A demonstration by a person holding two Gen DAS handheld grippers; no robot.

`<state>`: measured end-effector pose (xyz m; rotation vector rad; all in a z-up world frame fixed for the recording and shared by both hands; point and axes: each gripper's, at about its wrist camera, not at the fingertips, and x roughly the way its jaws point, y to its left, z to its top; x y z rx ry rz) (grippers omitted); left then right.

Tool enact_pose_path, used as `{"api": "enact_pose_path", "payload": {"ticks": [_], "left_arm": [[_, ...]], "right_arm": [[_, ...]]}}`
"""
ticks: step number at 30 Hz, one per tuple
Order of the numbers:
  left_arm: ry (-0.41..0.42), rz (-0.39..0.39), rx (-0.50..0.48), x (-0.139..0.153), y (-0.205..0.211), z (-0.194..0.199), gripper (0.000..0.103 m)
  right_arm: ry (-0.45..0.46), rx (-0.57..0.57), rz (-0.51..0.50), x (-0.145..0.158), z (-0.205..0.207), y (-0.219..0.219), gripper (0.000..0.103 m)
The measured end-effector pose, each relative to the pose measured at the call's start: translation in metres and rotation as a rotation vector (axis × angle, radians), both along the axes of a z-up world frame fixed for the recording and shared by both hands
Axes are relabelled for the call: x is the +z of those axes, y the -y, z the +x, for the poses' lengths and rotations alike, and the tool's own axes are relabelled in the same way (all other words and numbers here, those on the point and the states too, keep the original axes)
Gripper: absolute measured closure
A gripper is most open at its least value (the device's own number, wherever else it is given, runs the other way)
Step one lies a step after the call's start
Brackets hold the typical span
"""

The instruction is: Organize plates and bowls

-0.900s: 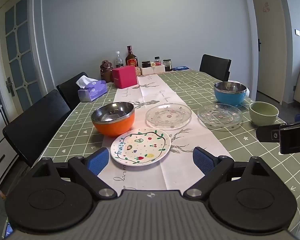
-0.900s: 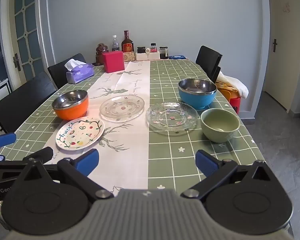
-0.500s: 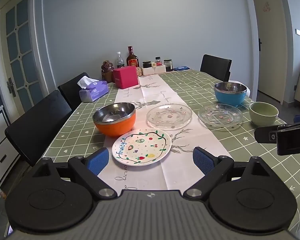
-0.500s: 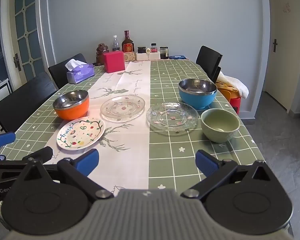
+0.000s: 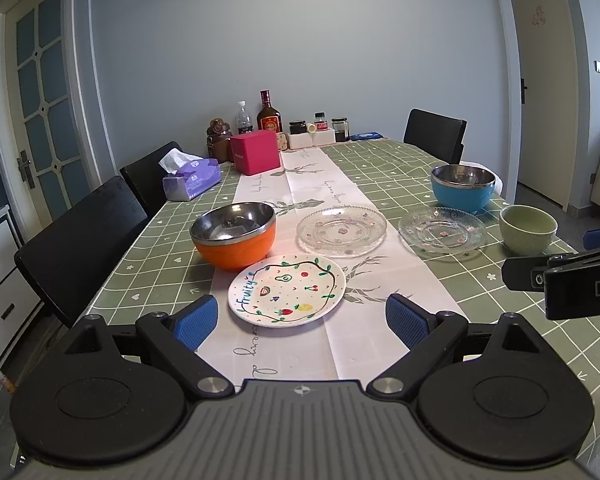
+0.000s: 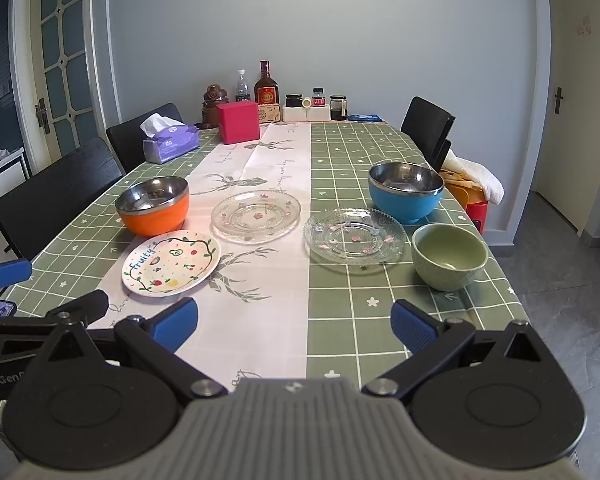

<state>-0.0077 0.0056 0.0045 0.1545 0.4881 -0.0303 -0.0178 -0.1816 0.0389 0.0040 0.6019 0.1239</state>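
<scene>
While nothing is gripped yet, the left gripper (image 5: 300,318) and the right gripper (image 6: 294,322) both stand wide and empty above the near edge of the table (image 6: 340,336), which wears a green checked cloth with a pale runner.

The step in hand is probably a first pick. To do it well, a claw should come low to a rim and close gently, since glass can slip and chip.

Ahead and left of the left claw sits the orange bowl (image 5: 234,236), round with a shiny steel inside; far ahead of the right claw is the blue bowl (image 6: 406,192), of the same kind. Two clear glass plates (image 6: 257,218) (image 6: 354,236), ribbed and patterned, lie between them. Just before the left claw is the painted fruit plate (image 5: 287,290), flat and glossy. Ahead right of the right claw stands the small green bowl (image 6: 449,256), matte ceramic.
</scene>
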Motion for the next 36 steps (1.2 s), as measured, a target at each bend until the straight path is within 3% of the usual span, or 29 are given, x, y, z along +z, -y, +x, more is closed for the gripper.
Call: {"api": "enact_pose_path", "payload": {"ticks": [36], "left_arm": [[-0.015, -0.011, -0.008, -0.0069, 0.0046, 0.004, 0.0]], "right_arm": [[-0.009, -0.013, -0.018, -0.0043, 0.0015, -0.0015, 0.003]]}}
